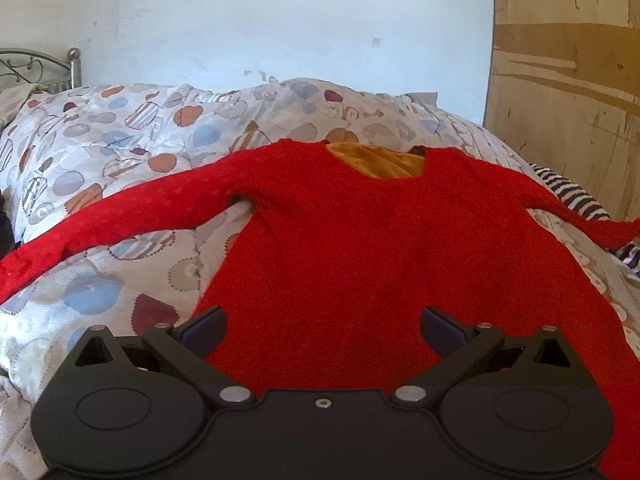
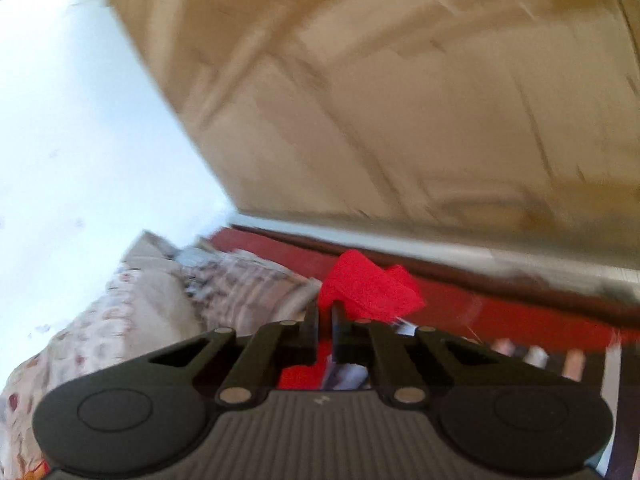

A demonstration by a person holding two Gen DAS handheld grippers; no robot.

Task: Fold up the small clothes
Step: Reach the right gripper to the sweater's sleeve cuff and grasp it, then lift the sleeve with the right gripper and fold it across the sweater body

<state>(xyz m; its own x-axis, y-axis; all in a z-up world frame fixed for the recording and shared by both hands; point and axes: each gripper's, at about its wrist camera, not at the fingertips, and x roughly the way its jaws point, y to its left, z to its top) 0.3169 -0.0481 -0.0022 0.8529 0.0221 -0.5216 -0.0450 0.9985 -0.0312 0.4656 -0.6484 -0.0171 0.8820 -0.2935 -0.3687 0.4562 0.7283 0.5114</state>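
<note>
A small red long-sleeved top (image 1: 352,248) lies spread flat on the patterned bedspread (image 1: 100,152), neck away from me, with an orange lining (image 1: 380,162) showing at the neckline. Its left sleeve (image 1: 120,220) stretches out to the left. My left gripper (image 1: 322,330) is open, hovering over the top's lower body, with nothing between its fingers. In the blurred right wrist view, my right gripper (image 2: 325,312) is shut on the red end of the right sleeve (image 2: 368,286), lifted off the bed.
A striped garment (image 1: 576,196) lies on the bed under the right sleeve. A metal bedhead (image 1: 48,68) stands far left. A pale wall (image 1: 260,20) is behind and a wooden board (image 1: 568,80) at right, which also fills the right wrist view (image 2: 400,100).
</note>
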